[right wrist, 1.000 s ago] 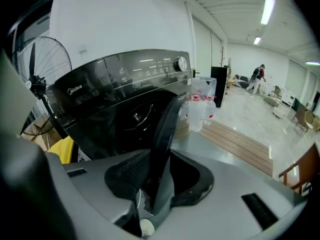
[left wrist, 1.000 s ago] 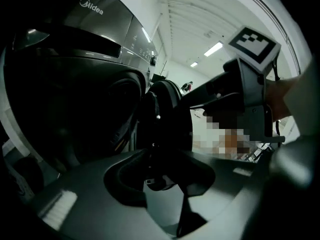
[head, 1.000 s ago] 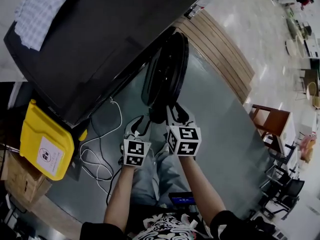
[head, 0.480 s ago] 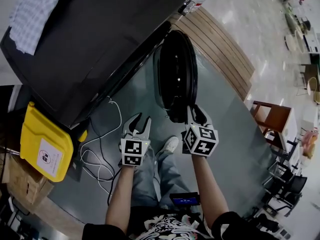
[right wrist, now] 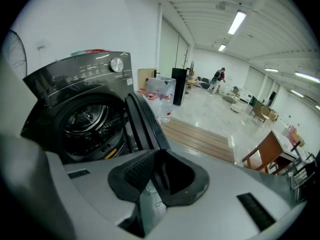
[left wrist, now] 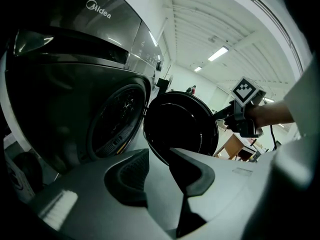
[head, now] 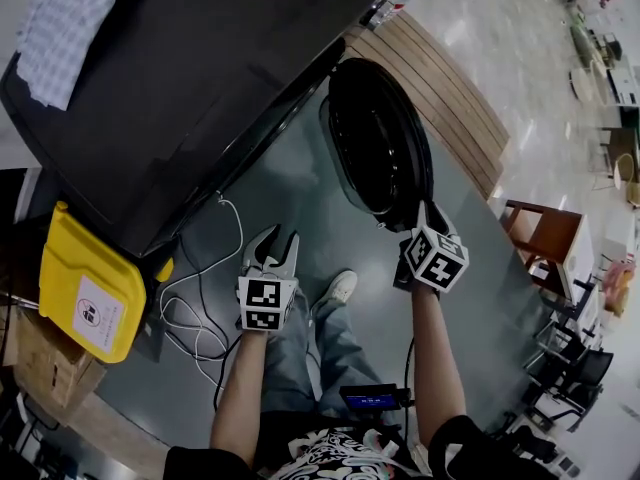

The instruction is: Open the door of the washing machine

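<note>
**A:** What can we not see properly?

**B:** From the head view, the dark grey front-loading washing machine [head: 200,78] shows us only its top. We see its perforated metal drum [right wrist: 90,120] only in the gripper views. The frame edge cuts off the checked cloth [head: 70,18] on the machine's far left corner. The pads of the right gripper [head: 424,220] are hidden behind its marker cube in the head view.

**A:** Where is the door relative to our grippers?

**B:** The round black door [head: 375,138] stands swung out to the right of the machine's front. Our right gripper is at the door's near edge. Its jaws are closing, and the rim sits in the narrow gap between the pads. Our left gripper [head: 280,240] is well apart from the door, to its left and nearer us. Its jaws are wide apart but closing a little, with nothing between them.

**A:** What do we count?

**B:** We count one machine, one door, one drum and two grippers. There is also one yellow plastic box [head: 90,283] at the near left and one white cable [head: 195,303] looped on the floor beside it.
</note>
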A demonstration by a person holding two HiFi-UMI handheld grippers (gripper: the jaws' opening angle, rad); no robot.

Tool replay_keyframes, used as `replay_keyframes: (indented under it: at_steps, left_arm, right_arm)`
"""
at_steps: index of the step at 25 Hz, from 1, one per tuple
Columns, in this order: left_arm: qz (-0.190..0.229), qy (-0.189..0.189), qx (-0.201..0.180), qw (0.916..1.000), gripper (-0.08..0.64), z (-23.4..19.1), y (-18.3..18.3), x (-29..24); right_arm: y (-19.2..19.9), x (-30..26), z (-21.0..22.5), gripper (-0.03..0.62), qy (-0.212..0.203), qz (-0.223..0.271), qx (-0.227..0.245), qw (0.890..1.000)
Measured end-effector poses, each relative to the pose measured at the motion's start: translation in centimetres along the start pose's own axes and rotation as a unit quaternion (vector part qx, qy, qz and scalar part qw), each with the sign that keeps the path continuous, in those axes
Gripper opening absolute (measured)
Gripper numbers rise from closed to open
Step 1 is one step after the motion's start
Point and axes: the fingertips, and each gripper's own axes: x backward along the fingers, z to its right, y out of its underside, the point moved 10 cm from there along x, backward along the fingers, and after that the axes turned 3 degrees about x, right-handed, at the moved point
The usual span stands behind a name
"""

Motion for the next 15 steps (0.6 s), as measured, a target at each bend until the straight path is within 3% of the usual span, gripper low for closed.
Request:
replay_keyframes:
  at_steps: [10,15]
  left_arm:
    - [0.002,0.000,-0.008,1.0000,0.123,-1.0,-0.2,0.5]
    - [0.006,-0.008,-0.023,0.9997,0.123,-1.4,-0.7,0.9]
  right_arm:
    - [-3.3,-3.5,6.0,0.031,0.046,0.000,-0.040,0.998]
    - [-4.4,-5.1,6.9,0.028,0.064,-0.011,0.006,0.998]
